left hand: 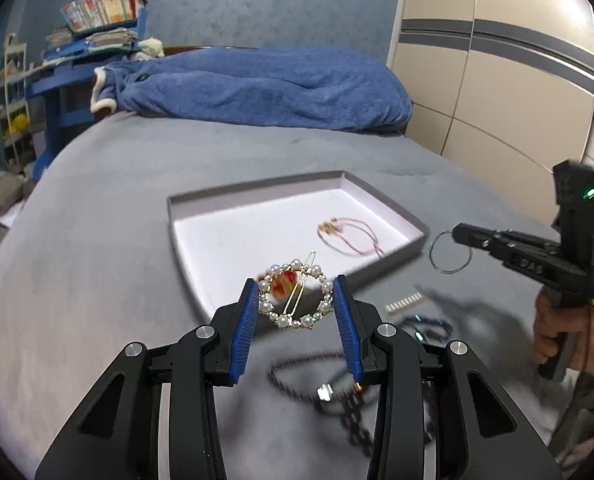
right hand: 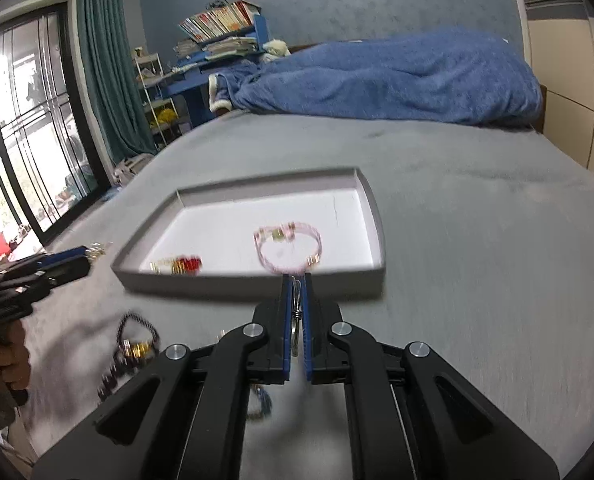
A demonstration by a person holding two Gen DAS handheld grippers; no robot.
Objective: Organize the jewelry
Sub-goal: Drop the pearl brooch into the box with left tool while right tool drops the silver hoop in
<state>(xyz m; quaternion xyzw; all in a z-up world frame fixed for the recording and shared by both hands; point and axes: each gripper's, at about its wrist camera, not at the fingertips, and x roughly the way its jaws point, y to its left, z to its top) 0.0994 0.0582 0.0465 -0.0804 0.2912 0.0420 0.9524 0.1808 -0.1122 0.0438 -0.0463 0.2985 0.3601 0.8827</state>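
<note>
A shallow grey tray (left hand: 257, 194) with a white floor lies on the grey bed; it also shows in the right wrist view (right hand: 371, 216). A pink bracelet (left hand: 351, 236) (right hand: 287, 246) and a red-and-gold piece (right hand: 179, 265) lie in it. My left gripper (left hand: 295, 298) is shut on a round pearl hair clip (left hand: 295, 300), held above the tray's near edge. My right gripper (right hand: 295, 280) is shut on a thin silver wire ring (right hand: 295, 304), which hangs from its tip in the left wrist view (left hand: 449, 252), just outside the tray's near side.
Loose jewelry lies on the bed in front of the tray: a dark braided bracelet (right hand: 137, 336), a dark chain (left hand: 357, 420), a blue beaded piece (left hand: 425, 326) and a small white strip (left hand: 405, 303). A blue blanket (left hand: 265, 88) lies at the far end. A wardrobe (left hand: 497, 80) stands at right.
</note>
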